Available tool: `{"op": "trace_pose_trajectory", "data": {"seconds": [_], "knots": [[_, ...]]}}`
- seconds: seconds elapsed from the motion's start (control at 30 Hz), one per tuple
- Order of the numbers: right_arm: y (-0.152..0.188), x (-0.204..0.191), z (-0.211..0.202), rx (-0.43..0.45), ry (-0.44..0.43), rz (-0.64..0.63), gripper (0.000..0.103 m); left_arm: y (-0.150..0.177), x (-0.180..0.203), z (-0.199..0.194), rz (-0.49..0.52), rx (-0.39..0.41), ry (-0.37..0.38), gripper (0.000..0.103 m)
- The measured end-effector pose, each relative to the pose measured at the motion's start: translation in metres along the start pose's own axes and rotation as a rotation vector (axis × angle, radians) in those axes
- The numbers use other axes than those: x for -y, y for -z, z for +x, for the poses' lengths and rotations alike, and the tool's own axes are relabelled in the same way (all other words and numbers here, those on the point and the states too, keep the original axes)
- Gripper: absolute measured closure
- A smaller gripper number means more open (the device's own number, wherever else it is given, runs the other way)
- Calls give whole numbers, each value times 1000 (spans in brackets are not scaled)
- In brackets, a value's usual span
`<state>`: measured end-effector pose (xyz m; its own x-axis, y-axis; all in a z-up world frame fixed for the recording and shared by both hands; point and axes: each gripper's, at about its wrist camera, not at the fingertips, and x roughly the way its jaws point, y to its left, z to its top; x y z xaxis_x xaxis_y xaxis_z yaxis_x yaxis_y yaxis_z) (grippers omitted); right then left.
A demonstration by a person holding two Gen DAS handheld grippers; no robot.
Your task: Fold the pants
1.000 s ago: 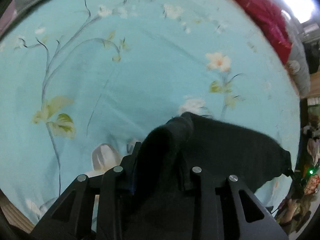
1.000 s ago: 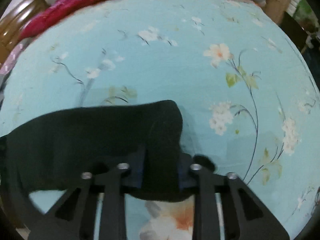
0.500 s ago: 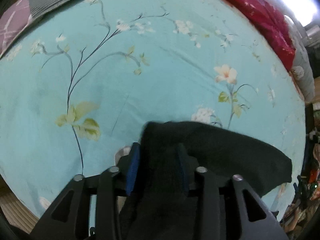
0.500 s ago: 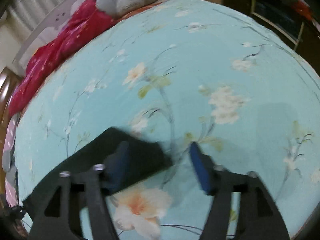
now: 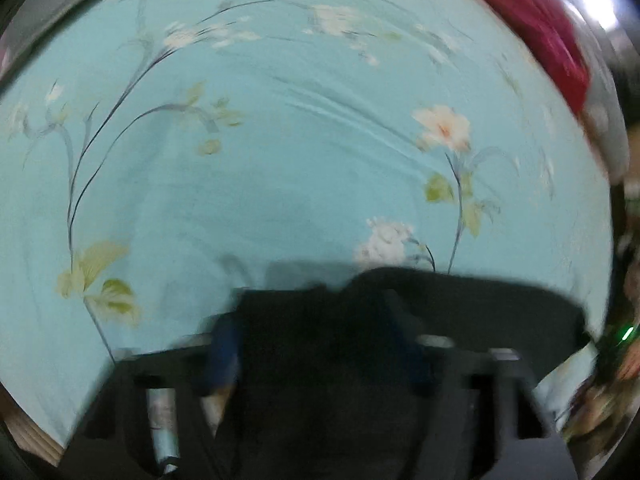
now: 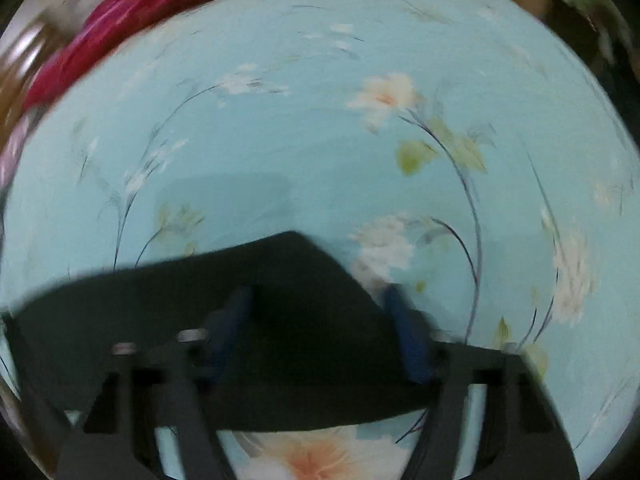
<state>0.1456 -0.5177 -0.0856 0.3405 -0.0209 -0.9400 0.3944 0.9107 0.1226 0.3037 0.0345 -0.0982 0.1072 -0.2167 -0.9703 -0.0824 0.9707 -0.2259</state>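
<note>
Black pants (image 6: pixel 200 300), flat and folded, lie on my floral sheet (image 6: pixel 320 140); left gripper (image 5: pixel 316 344) and right gripper (image 6: pixel 320 320) have just been closing, dark cloth between the pads, grip unclear.

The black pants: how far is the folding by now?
Done: the black pants lie as a flat bundle on the floral sheet. In hand: both the left gripper and right gripper have just been closing their jaws around cloth, not visibly pinching it. Left: probably another fold.

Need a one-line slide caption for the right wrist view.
Right gripper straddling a corner of the black fabric pants on the light-blue floral bedsheet, jaws closing, blurred.
</note>
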Motion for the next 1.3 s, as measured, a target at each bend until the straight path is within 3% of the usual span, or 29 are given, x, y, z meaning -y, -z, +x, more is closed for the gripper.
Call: {"op": "trace_pose_trajectory", "data": {"seconds": [0.13,0.27,0.37,0.5,0.63,0.73,0.83,0.87,0.93,1.0,1.03,1.1,1.13,1.2,1.3], "knots": [[7,-15,-20,35,48,-88,80,13,23,-30,63,138,-81,66],[18,-16,-68,172,55,-59,80,44,44,-80,155,307,-139,66],[41,-9,-99,250,40,-10,80,81,57,-110,224,419,-178,66],[92,0,-125,321,6,68,80,134,55,-142,261,499,-151,66],[152,8,-136,355,-36,163,80,188,31,-139,265,480,-131,66],[192,16,-131,341,-58,228,78,210,5,-100,231,368,-145,65],[231,17,-116,253,-12,254,72,223,-25,-75,148,245,-107,64],[240,18,-118,250,-20,267,69,227,-36,-74,110,219,-65,64],[259,23,-129,259,-41,322,53,238,-55,-86,31,205,32,60],[273,28,-144,275,-60,374,47,245,-63,-102,-16,224,50,59],[279,30,-152,284,-79,399,45,249,-66,-112,-36,242,78,57],[287,35,-165,312,-143,469,38,254,-66,-125,-71,264,146,31],[289,38,-168,320,-176,496,33,255,-64,-130,-85,277,187,26],[289,39,-168,327,-282,568,28,252,-54,-131,-87,286,232,23],[279,25,-151,293,-390,621,28,240,-34,-115,-80,246,238,23]]}}
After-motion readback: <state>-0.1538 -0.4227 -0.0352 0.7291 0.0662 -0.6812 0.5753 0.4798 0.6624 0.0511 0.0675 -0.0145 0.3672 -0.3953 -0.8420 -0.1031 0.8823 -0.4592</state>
